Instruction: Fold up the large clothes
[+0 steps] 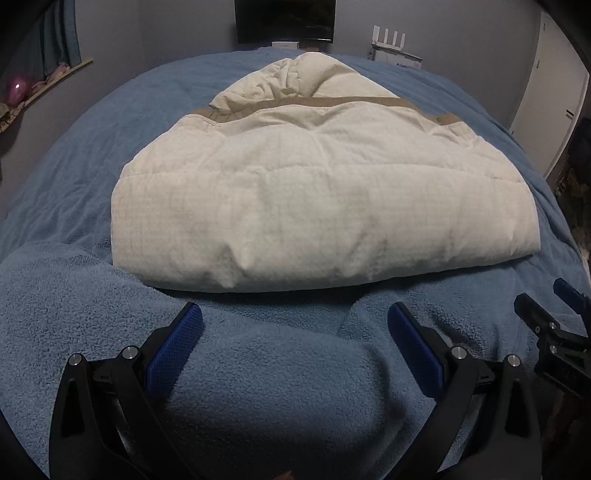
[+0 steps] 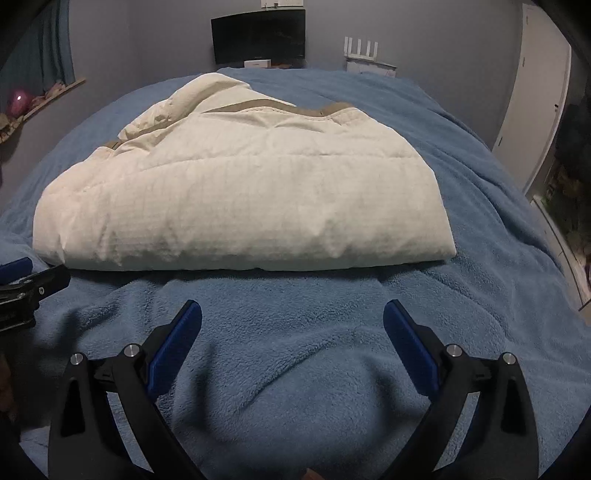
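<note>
A cream quilted jacket with tan trim (image 1: 317,192) lies folded into a thick rectangle on the blue fleece blanket (image 1: 258,362), its hood pointing to the far side. It also shows in the right wrist view (image 2: 243,206). My left gripper (image 1: 295,317) is open and empty, a little short of the jacket's near folded edge. My right gripper (image 2: 291,314) is open and empty, in front of the jacket's near right part. The right gripper also shows at the right edge of the left wrist view (image 1: 550,325). The left gripper shows at the left edge of the right wrist view (image 2: 26,288).
The blue blanket (image 2: 480,184) covers the whole bed. A dark screen (image 1: 284,18) and a white router (image 1: 391,40) stand at the far wall. A white door (image 2: 535,110) is at the right, and a shelf with a pink object (image 1: 16,90) at the left.
</note>
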Motion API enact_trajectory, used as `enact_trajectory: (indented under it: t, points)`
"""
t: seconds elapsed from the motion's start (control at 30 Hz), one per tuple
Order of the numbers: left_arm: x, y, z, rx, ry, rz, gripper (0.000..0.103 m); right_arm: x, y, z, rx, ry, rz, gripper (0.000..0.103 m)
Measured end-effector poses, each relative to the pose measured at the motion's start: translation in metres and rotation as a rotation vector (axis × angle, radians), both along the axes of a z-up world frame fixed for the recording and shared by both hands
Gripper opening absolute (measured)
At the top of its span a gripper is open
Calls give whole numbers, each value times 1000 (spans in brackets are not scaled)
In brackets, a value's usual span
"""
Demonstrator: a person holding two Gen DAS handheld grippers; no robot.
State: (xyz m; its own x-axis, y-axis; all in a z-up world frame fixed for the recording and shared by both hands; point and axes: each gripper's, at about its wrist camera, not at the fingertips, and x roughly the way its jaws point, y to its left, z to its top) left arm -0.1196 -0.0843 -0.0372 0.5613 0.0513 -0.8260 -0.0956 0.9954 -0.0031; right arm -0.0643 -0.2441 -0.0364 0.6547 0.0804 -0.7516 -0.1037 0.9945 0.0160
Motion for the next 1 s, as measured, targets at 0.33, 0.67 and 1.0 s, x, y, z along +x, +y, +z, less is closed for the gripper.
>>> enact_trajectory:
  t: [0.33, 0.67, 1.0]
  points:
    - [6, -1, -6, 19, 14, 8, 97, 11, 5, -10, -16, 14, 24, 94]
    - [7, 0, -8, 24, 22, 8, 97, 13, 1, -14, -12, 27, 15, 94]
    - [8, 0, -10, 27, 28, 10, 97, 16, 0, -17, -16, 34, 10, 94]
